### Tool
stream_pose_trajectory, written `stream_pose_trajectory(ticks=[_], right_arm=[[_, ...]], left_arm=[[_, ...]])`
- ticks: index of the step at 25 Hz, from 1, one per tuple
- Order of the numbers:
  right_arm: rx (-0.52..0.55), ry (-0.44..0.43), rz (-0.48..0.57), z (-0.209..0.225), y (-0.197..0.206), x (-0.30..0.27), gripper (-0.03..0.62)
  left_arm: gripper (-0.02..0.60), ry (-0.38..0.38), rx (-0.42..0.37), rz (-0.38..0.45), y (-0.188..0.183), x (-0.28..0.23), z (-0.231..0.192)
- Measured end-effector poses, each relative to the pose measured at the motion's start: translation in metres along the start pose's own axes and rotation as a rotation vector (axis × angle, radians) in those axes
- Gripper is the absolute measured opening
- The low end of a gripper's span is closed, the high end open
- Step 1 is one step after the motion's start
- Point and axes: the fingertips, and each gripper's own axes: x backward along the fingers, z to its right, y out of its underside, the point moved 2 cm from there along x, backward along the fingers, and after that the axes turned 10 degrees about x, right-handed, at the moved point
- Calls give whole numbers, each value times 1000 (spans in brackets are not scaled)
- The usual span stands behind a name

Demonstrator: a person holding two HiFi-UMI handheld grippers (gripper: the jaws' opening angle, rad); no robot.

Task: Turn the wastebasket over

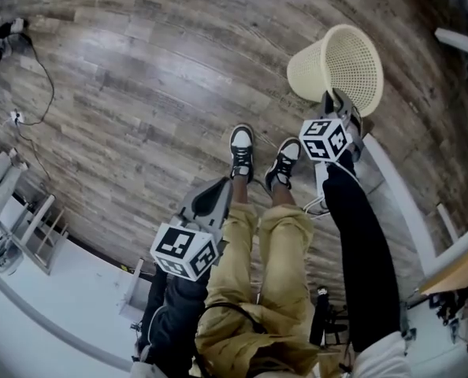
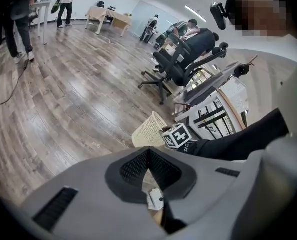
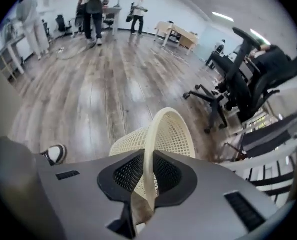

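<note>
The cream mesh wastebasket (image 1: pixel 336 65) is tipped on its side over the wood floor, with its open mouth facing up and right in the head view. My right gripper (image 1: pixel 333 103) is shut on the near part of its rim. In the right gripper view the rim (image 3: pixel 149 149) runs as a thin cream band between the black pads of the right gripper (image 3: pixel 148 159). My left gripper (image 1: pixel 217 194) hangs lower left beside the person's leg, apart from the basket. Its pads meet and hold nothing. From the left gripper (image 2: pixel 148 152) view the wastebasket (image 2: pixel 147 129) shows beyond the jaws.
The person's two shoes (image 1: pixel 242 150) stand just left of the basket. A white desk edge (image 1: pixel 407 203) runs along the right side. Black office chairs (image 2: pixel 183 59) stand near that desk. A cable (image 1: pixel 37 77) lies on the floor at far left, with a white rack (image 1: pixel 21 227) below it.
</note>
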Motion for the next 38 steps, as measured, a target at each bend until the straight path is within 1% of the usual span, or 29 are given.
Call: stream_pose_trajectory(ticks=[2,5,8,10,12,14,16,19,20,22,25,29,34,38], right_arm=[[87,23,-31,-9,1,-9,64],[149,-3,-33,-36,3,-18,64],[154,-95,-14,-72,5,-20,67],[148,-170,-28,-93,9,-21,67],[140,-231,-38,-106,11,-22,67],[102,-285,-38,-111,9,-23,69],[22,-342,-39,-111,8,-24,80],[-73,-426,-16,-108,5,-22,182],[-95,-448,-5,-107,5,-20,206],[-151,-473,8,-107,7,-17,227],[-238,-492,48,-105,6,-8,256],[-260,-456,103,-88,1,26,261],[-376,-388,179,-56,-3,94,259],[-434,-350,243,-32,-13,157,256]], left_arm=[[0,-11,0,1,1,2,-7],[0,-38,16,-6,9,3,-22],[0,-46,20,-17,17,3,-28],[0,-43,19,-17,19,4,-27],[0,-35,14,-13,18,7,-25],[0,-31,3,-4,15,10,-24],[0,-30,-8,10,12,14,-23],[0,-27,-19,18,11,18,-19],[0,-26,-23,18,11,20,-16],[0,-20,-36,21,12,25,-12],[0,-8,-59,36,12,29,-6],[0,19,-89,56,14,38,7],[0,73,-139,83,6,58,47],[0,103,-190,117,-10,78,84]])
